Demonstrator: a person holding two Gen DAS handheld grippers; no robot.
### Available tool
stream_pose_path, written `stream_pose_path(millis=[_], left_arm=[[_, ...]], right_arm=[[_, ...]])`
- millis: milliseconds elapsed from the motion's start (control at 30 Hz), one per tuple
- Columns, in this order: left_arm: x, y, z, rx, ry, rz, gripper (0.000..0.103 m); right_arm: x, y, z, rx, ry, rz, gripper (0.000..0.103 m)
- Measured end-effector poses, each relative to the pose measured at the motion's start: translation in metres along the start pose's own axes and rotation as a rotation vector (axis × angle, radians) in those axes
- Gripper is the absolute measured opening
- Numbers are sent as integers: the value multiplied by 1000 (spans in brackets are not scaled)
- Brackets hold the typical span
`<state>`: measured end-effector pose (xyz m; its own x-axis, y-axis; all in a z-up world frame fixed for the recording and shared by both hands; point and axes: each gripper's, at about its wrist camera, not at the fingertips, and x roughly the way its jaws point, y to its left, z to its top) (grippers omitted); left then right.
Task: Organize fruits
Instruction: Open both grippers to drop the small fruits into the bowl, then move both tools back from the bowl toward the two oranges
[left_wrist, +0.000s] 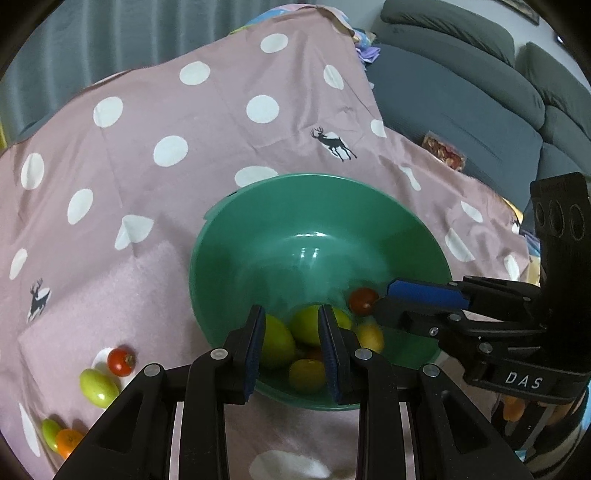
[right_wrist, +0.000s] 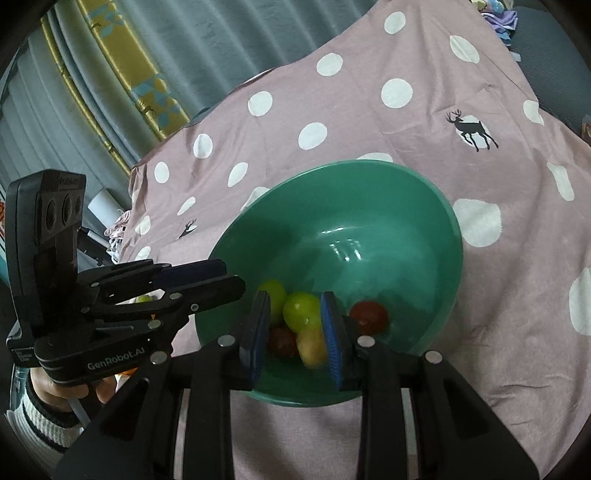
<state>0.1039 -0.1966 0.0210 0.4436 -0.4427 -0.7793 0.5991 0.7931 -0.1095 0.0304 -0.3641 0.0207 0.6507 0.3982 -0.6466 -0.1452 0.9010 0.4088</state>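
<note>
A green bowl (left_wrist: 258, 229) (right_wrist: 406, 206) stands on the pink dotted cloth and holds several small fruits: green ones (left_wrist: 275, 341) (right_wrist: 301, 312), yellow ones (left_wrist: 306, 374) (right_wrist: 312, 347) and red tomatoes (left_wrist: 364, 301) (right_wrist: 369, 317). My left gripper (left_wrist: 291, 347) is open and empty over the bowl's near rim. My right gripper (right_wrist: 295, 332) is open over the bowl; a blurred yellow fruit lies between its fingers, apart from the pads. The right gripper also shows in the left wrist view (left_wrist: 384, 299).
On the cloth left of the bowl lie a red tomato (left_wrist: 120, 361), a green fruit (left_wrist: 98, 387), another green fruit (left_wrist: 50, 434) and an orange one (left_wrist: 68, 441). A grey sofa (left_wrist: 461, 92) stands behind. Curtains (right_wrist: 110, 92) hang at the left.
</note>
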Motion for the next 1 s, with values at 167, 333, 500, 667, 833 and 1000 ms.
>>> stream_pose_path(millis=[167,333,500,667,833,1000], left_arm=[[-15,11,-5,-42,-20,12,51],[-45,37,-27,-128,-54,52,67],[-73,73,-71,-230,-32,139,67],[-102,107,-123,-348,3,228,67],[-125,126,-160,-439,15,246,67],[-128,127,-175,-471,18,225,67]], right_arm=[[-10,-7,-1,49,-27,0,40],[-22,-4,-4,60,-40,-2,42],[-29,9,-7,40,-41,19,46],[-29,32,-9,-1,-23,48,50],[-22,59,-15,-59,12,72,51],[-12,87,-19,-124,59,90,52]])
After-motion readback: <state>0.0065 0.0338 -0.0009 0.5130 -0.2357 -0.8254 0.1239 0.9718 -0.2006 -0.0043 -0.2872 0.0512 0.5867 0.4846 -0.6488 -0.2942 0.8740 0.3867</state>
